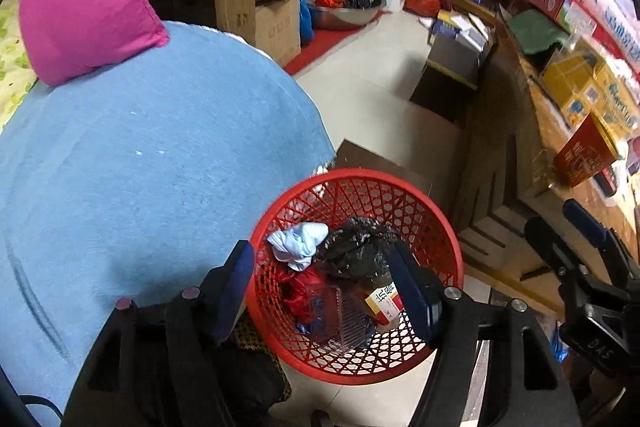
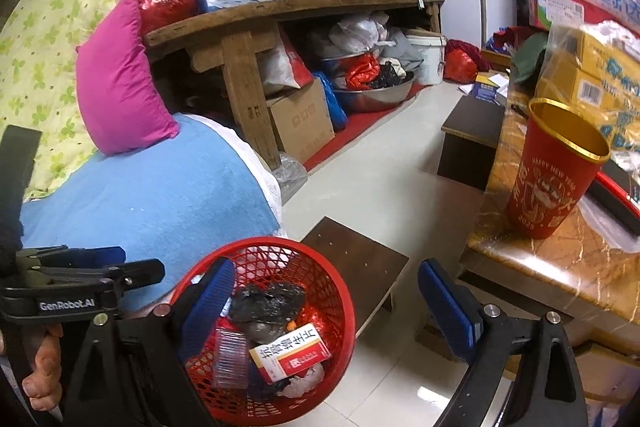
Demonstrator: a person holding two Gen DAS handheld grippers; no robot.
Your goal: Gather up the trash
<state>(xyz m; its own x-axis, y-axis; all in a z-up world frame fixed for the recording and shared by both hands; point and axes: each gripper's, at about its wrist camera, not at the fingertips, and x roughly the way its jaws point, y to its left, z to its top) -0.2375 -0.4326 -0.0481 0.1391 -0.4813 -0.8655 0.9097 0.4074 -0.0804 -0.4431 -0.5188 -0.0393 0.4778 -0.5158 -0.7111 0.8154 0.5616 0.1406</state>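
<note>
Two grippers hang over a red mesh basket (image 1: 440, 227) that stands on the pale tiled floor, tight against a blue-covered seat (image 1: 160, 147). The left gripper (image 1: 326, 291) has its blue pads spread apart above the basket with nothing between them, and the right gripper (image 2: 326, 301) is spread wider still and just as bare. In the basket lie a crumpled white tissue (image 1: 298, 243), a black plastic bag (image 1: 356, 247), something red and crinkly (image 1: 304, 287), a clear plastic tray (image 1: 340, 319) and a red and yellow carton (image 2: 290, 353) with printed characters. How deep the pile goes I cannot make out, since the lower pieces are buried and the left pad in each view covers part of the rim. A bare hand (image 2: 42, 367) grips the left tool's handle at the edge of the right view, mostly cut off. To the right, a red cup (image 2: 554, 171) with a gold rim stands upright on a marbled table (image 2: 560, 267), well apart from the basket. A dark low stool (image 2: 360, 259) sits just behind the basket. A magenta cushion (image 2: 120, 79) leans on the seat, and the clutter under the wooden shelf (image 2: 280, 11) is too jumbled to sort out
</note>
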